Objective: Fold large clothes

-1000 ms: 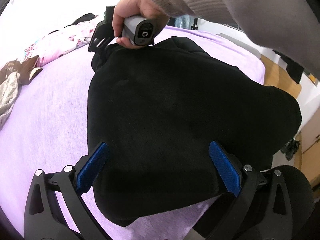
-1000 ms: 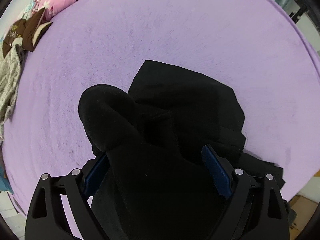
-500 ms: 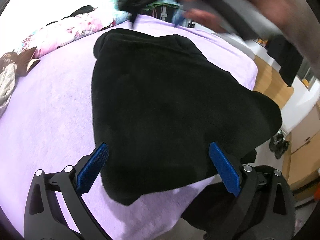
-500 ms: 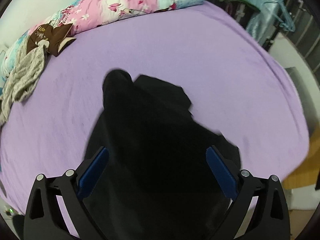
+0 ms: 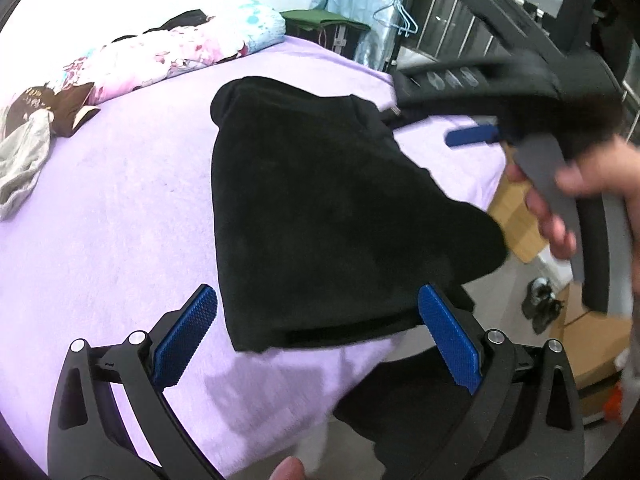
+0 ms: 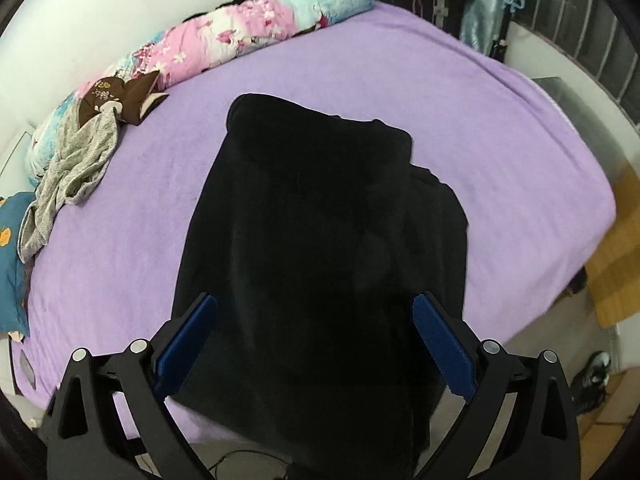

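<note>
On the purple bed (image 6: 500, 128), black garment (image 6: 320, 220) apparently lies lengthwise toward pillows.

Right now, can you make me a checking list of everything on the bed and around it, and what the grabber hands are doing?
Surface: purple bed cover, mostly bare around the garment.
Job's things: black garment lying folded on the bed, its near end hanging over the bed edge.
Clutter: floral quilt roll along the far side; grey cloth and brown item crumpled beside it; blue cushion at the left edge.
Grippers: left gripper open, holding nothing; right gripper open above the garment, holding nothing.
Cables: a thin dark cord on the floor below the bed edge.
Surroundings: hangers and blue curtain behind; shoes on the floor.
</note>
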Demonstrator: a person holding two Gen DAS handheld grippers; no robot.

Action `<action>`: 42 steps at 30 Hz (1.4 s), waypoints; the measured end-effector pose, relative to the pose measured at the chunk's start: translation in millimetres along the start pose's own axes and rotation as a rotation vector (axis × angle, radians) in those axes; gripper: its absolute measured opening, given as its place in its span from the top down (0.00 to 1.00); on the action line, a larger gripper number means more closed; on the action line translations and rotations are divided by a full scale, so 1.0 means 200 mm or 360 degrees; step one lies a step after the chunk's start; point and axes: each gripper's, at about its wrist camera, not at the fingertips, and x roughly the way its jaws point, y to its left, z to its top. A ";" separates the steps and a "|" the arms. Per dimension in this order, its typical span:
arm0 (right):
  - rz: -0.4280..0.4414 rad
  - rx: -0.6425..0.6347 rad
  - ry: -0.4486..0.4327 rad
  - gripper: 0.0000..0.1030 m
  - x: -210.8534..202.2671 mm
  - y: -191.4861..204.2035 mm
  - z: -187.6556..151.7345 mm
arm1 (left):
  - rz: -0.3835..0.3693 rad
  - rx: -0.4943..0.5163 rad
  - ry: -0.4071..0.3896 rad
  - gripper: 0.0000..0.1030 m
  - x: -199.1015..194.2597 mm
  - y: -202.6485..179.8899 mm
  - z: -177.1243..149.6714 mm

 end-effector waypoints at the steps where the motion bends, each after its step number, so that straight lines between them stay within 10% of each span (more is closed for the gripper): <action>1: -0.0008 -0.0012 -0.0009 0.06 -0.03 0.01 -0.03 | 0.0000 -0.0007 -0.0001 0.06 -0.03 0.00 -0.01; 18: -0.0227 -0.0111 -0.0242 0.06 -0.56 0.23 -0.63 | 0.0134 -0.0047 -0.0121 0.06 -0.42 0.00 -0.14; 42: -0.0298 0.0084 -0.0323 0.06 -0.65 0.22 -0.96 | 0.0099 -0.0071 -0.0155 0.06 -0.62 0.05 -0.29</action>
